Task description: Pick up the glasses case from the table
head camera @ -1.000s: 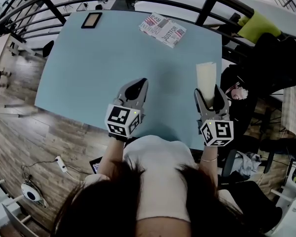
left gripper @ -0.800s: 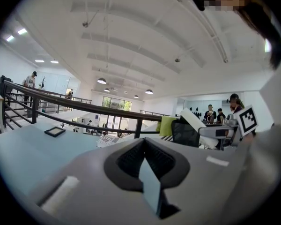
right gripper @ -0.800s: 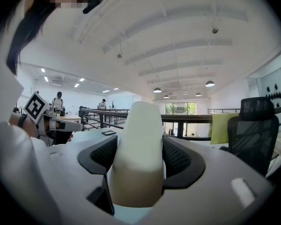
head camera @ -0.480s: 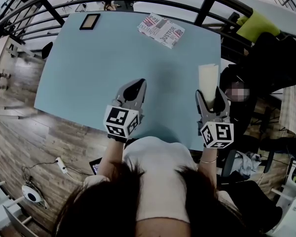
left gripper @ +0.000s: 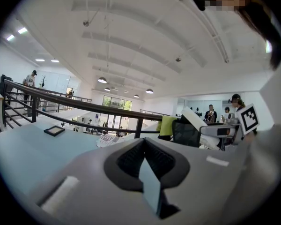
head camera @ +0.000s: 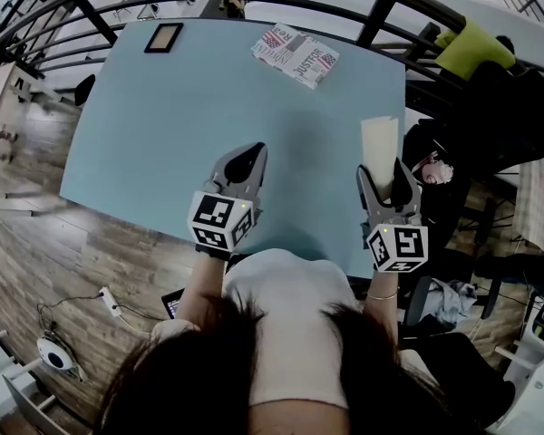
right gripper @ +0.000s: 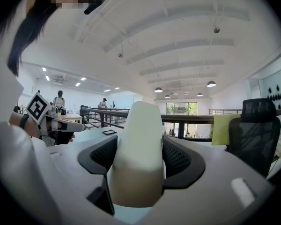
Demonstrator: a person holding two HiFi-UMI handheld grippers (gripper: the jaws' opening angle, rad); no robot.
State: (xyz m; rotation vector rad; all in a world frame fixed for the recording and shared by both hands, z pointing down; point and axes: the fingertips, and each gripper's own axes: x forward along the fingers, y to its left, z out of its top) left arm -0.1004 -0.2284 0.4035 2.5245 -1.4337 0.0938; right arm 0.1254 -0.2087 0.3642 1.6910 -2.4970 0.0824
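Glasses case (right gripper: 135,149): cream, long and rounded; it stood between the right tool's jaws with its far end projecting past their tips, and in the head view it lay over the bench's right edge.
Right tool (head camera: 380,172): clenched on the case, with a dark ribbed pad pressed to each side, and held close to level at the near right.
Left tool (head camera: 246,159): jaws closed together with nothing between them; it hung over the near middle of the bench, well apart from the right tool.
Bench (head camera: 208,107): pale blue top.
Magazine (head camera: 296,54): printed; it lay flat at the far side, right of centre.
Dark frame (head camera: 165,37): small, flat and rectangular, at the far left corner.
Railing (head camera: 254,3): dark bars that ran just beyond the far edge.
Chair (right gripper: 257,135): black, with a high back, to the right of the bench.
Yellow-green cloth (right gripper: 221,128): hung just left of the chair.
Floor (head camera: 36,234): wooden planks to the left of the bench.
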